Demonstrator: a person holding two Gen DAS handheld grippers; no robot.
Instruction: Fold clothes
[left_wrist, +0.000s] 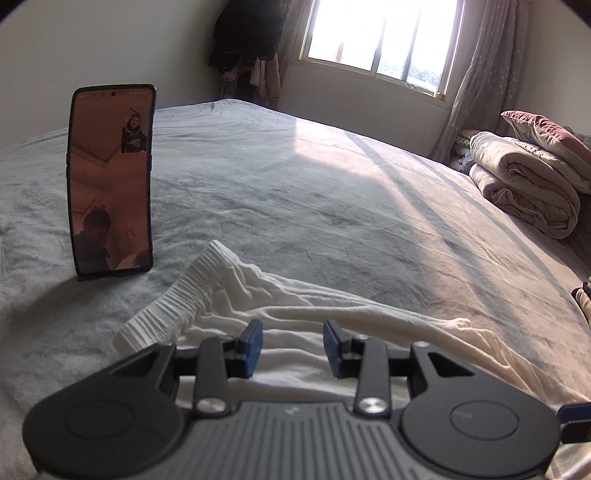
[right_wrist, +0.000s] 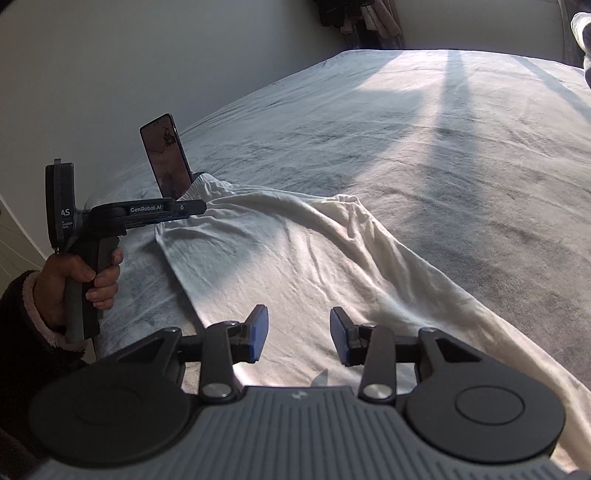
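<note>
On the bed (left_wrist: 332, 177), the garment (left_wrist: 295, 302) lies at six o'clock, the phone (left_wrist: 110, 181) stands at nine, folded quilts (left_wrist: 528, 181) sit at three.

Both hand-held grippers, left (left_wrist: 293, 334) and right (right_wrist: 298, 320), hover with jaws parted, empty.

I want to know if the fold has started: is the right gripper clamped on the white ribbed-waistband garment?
No: the right gripper has its jaws apart above the white ribbed-waistband garment, with nothing pinched between them.

Beyond the white garment (left_wrist: 295, 306) the bed (left_wrist: 295, 184) lies open; an upright phone (left_wrist: 110, 181) blocks its left side.
</note>
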